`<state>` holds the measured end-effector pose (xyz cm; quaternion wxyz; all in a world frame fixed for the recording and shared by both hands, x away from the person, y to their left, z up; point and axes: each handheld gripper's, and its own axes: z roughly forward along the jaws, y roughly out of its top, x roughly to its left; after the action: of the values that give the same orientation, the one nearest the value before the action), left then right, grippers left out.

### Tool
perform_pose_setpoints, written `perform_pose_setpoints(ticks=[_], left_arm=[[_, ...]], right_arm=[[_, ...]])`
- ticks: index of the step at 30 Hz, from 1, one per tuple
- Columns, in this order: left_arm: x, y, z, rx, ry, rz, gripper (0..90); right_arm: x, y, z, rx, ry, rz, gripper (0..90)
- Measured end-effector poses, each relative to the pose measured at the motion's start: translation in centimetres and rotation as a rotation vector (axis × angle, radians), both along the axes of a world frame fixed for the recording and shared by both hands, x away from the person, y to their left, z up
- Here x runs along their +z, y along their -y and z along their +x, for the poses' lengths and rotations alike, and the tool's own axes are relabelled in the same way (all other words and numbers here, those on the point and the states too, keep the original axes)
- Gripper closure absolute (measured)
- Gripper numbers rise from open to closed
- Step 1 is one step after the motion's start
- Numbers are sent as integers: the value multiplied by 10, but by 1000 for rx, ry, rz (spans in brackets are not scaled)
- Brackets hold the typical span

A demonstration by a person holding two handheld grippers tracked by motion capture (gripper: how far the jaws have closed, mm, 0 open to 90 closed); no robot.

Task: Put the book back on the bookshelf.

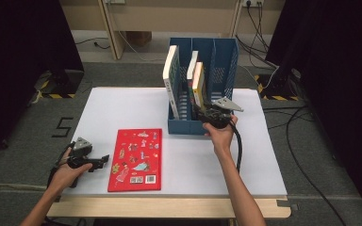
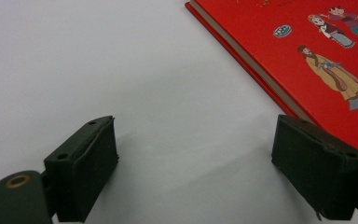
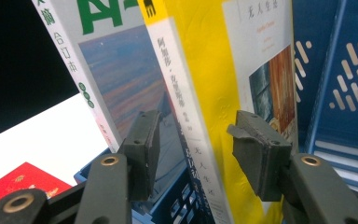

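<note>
A blue three-slot file organizer (image 1: 186,126) stands at the back of the white table (image 1: 118,108). A yellow book (image 1: 198,84) stands tilted in its middle slot beside a white one (image 1: 192,66). My right gripper (image 1: 200,111) reaches into that slot from the front. In the right gripper view its jaws (image 3: 196,135) straddle the yellow book's spine (image 3: 191,140), open, with a gap at the left pad. A grey-covered book (image 3: 116,60) leans just left of it. A red picture book (image 1: 135,159) lies flat near the front edge. My left gripper (image 1: 104,160) rests open beside that red book (image 2: 307,42).
Another white book (image 1: 170,77) leans in the organizer's left slot, and the right slot (image 3: 345,93) holds nothing. Cables (image 1: 306,141) run over the floor to the right of the table. Dark curtains hang on both sides.
</note>
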<state>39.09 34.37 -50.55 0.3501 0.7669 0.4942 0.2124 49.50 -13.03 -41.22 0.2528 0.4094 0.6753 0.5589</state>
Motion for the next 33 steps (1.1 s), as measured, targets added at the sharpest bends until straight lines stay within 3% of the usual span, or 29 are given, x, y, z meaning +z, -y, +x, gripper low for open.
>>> perform_pose_setpoints(ticks=[7,20,25,33], left_arm=[[0,0,0,0,0,0,129],[0,0,0,0,0,0,129],[0,0,0,0,-1,0,130],[0,0,0,0,0,0,130]], right_arm=[[2,8,-7,-13,-7,7,509],[4,17,-34,25,-17,-11,485],[5,15,-42,42,-22,2,466],[-4,1,-56,101,-67,19,438]])
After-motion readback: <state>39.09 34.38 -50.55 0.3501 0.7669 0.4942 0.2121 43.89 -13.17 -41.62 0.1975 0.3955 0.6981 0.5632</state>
